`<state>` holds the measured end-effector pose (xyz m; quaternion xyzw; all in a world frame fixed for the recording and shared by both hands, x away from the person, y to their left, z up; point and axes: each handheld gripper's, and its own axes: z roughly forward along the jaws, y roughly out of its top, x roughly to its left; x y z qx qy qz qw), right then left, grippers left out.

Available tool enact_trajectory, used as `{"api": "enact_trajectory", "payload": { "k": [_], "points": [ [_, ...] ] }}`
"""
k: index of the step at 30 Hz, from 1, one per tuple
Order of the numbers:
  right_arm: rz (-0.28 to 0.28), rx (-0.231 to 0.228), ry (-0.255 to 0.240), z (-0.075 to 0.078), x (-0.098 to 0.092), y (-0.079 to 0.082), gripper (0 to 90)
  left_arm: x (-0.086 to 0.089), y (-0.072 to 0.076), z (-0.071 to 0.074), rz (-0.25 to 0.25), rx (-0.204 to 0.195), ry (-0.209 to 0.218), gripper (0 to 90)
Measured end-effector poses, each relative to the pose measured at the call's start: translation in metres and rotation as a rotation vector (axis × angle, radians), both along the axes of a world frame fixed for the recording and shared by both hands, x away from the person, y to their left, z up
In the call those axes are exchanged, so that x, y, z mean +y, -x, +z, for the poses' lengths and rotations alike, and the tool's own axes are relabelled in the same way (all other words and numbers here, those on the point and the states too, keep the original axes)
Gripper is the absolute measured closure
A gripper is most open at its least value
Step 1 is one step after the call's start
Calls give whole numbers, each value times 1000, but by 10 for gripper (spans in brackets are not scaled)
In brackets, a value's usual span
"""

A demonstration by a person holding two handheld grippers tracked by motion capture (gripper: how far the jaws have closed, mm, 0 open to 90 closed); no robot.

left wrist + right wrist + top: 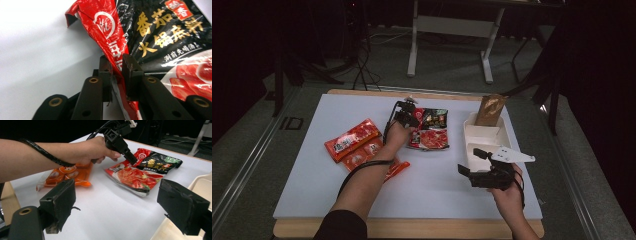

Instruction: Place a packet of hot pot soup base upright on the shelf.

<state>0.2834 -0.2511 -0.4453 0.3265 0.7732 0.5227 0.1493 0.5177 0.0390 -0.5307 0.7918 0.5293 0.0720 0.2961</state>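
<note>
From up high, I see my left tongs (411, 121) reaching out over the white surface (432, 175) to the red and black soup packet (431, 129), at its left edge. The packet lies flat near the far middle of the surface. Some orange packets (357, 142) lie to the left of my left arm, and one peeks out from under it. My right tongs (472, 169) hover low over the surface near the white tray (482, 142), which sits at the right side. A brown bag (490, 110) stands at the far end of the tray. Looking along my left tongs (117, 66), I see the two black jaws squeezed close together on the red edge of the soup packet (160, 40). The edge is pinched up between them and folds into a ridge, while the rest of the packet lies to the right with gold writing on it. The white surface (37, 62) is on the left. Looking along my right tongs (115, 205), the two black jaws stand wide apart and hold nothing at all. Between them I see the white surface (107, 212). Farther off, my left hand (92, 150) holds the left tongs (131, 160) with the tips down on the near red corner of the soup packet (142, 173). The orange packets (67, 175) lie under my left hand. A bit of the white tray (202, 185) shows at the right.
</note>
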Motion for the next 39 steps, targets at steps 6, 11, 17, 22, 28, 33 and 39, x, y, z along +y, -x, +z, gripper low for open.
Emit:
{"api": "enact_trajectory", "payload": {
  "k": [6,11,17,22,28,33,39],
  "points": [
    [1,1,0,-1,0,-1,150,-7,3,5,-4,-40,-10,874],
    [-1,0,-3,-1,-1,-1,150,-5,8,11,9,-68,29,883],
    [0,-12,-14,1,-3,-2,153,-3,14,20,-2,-91,48,886],
    [0,-33,-18,3,-5,-2,154,0,24,34,-21,-136,74,889],
    [-10,-43,-4,6,-5,-1,152,4,34,47,-42,-171,88,890],
    [-18,-46,-2,7,-5,-1,148,9,45,59,-56,-195,108,891],
    [-22,-56,-5,11,-8,-2,136,14,58,69,-73,-232,146,889]
  ]
}}
